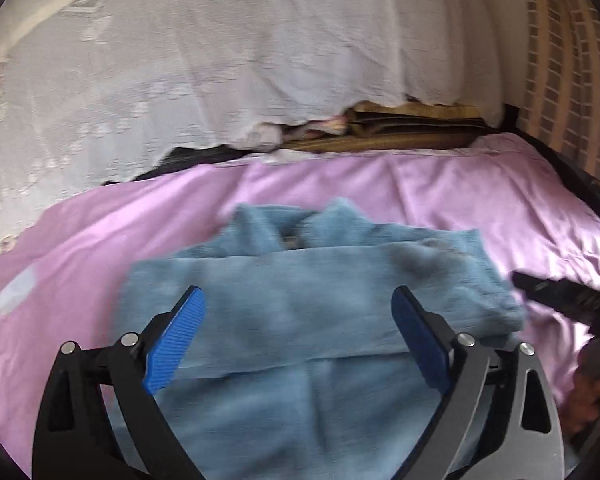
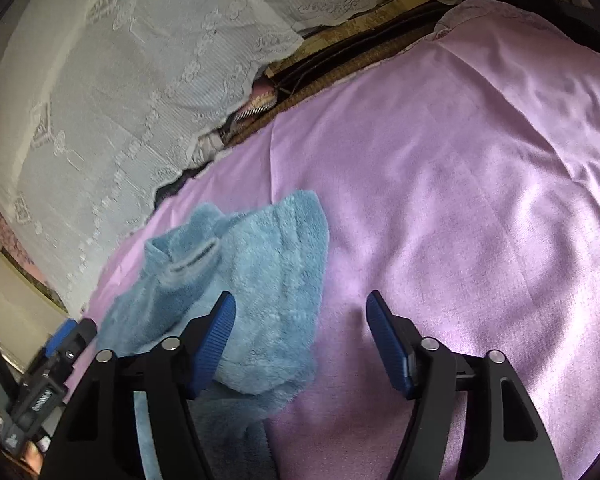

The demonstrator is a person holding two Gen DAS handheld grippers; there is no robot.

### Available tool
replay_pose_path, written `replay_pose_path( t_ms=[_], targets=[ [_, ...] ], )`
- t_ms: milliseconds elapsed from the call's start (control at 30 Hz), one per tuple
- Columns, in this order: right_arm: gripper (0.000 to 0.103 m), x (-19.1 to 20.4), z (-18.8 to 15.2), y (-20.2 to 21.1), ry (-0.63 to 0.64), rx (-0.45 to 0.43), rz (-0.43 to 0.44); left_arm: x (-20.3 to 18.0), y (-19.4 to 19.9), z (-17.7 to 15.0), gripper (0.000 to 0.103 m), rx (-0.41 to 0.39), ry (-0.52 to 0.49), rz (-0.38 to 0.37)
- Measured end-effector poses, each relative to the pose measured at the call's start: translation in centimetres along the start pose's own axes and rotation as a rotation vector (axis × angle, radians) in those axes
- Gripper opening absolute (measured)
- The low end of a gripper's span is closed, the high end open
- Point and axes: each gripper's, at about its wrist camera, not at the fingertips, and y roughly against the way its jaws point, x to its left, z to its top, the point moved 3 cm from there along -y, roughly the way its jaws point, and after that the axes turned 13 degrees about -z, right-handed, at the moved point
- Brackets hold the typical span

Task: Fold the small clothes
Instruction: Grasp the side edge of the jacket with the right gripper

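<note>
Blue fleece, a small garment (image 1: 300, 312), lies partly folded on a lilac sheet (image 1: 480, 200) that covers the bed. In the left wrist view a flat band of the fleece is laid across the garment, with the collar bunched at the far side. The left gripper (image 1: 298, 336) hangs over this band with its jaws spread wide; the blue pads (image 1: 176, 340) stand clear of the cloth on either side and pinch nothing. This view is blurred.

In the right wrist view the same garment (image 2: 256, 280) sits at lower left, its collar opening showing a pale grey trim. The right gripper (image 2: 300, 340) is also open. Its left pad (image 2: 216, 344) overlaps the fleece edge, and I cannot tell whether it touches; its right pad is over bare sheet (image 2: 460, 200). Nothing is clamped between them.

White lace cloth (image 1: 180, 60) drapes behind the bed in both views, with a brown striped layer (image 1: 400, 128) showing under its edge. The other gripper's dark tip shows at the frame edge in each view.
</note>
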Motion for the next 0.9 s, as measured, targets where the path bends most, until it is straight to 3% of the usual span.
replay_pose_path(
  t_ms=[100,200,267,333,433,500,567,633,733,800,900],
  targets=[
    [0.058,1.2,0.5,0.9,-0.033,0.023,0.134,5.3,0.9,-0.4,0.092,0.016,0.068,0.093],
    [0.059,3.8,0.5,0.5,-0.006,0.071,0.183,10.0,1.4,-1.1,0.092,0.012,0.206,0.113],
    [0.063,5.4,0.6,0.0,0.008,0.106,0.198,12.4,1.1,-1.7,0.092,0.015,0.303,0.088],
    [0.064,6.6,0.8,-0.4,0.018,0.13,0.166,13.7,-0.2,-2.6,0.092,0.051,0.356,0.07],
    [0.064,7.2,1.9,0.3,0.055,0.098,0.076,14.3,-2.4,-4.7,0.092,0.125,0.36,0.079],
    [0.064,6.9,2.7,1.1,0.107,0.064,0.02,14.8,-4.0,-5.8,0.092,0.201,0.41,0.021],
    [0.064,6.0,3.9,3.1,0.168,-0.016,-0.08,15.5,-4.3,-6.1,0.093,0.202,0.463,-0.013],
    [0.066,4.9,4.9,4.0,0.134,-0.041,-0.075,15.6,-4.3,-6.1,0.093,0.195,0.472,-0.02],
    [0.065,5.1,3.7,1.4,0.036,0.112,0.065,15.5,-4.2,-6.2,0.093,0.199,0.444,0.003],
    [0.064,6.7,1.9,-1.4,0.051,0.201,0.071,15.5,-3.8,-6.2,0.093,0.19,0.442,0.0],
    [0.064,8.7,0.2,-3.4,0.064,0.246,0.074,15.6,-3.5,-6.3,0.093,0.185,0.455,-0.011]
  ],
)
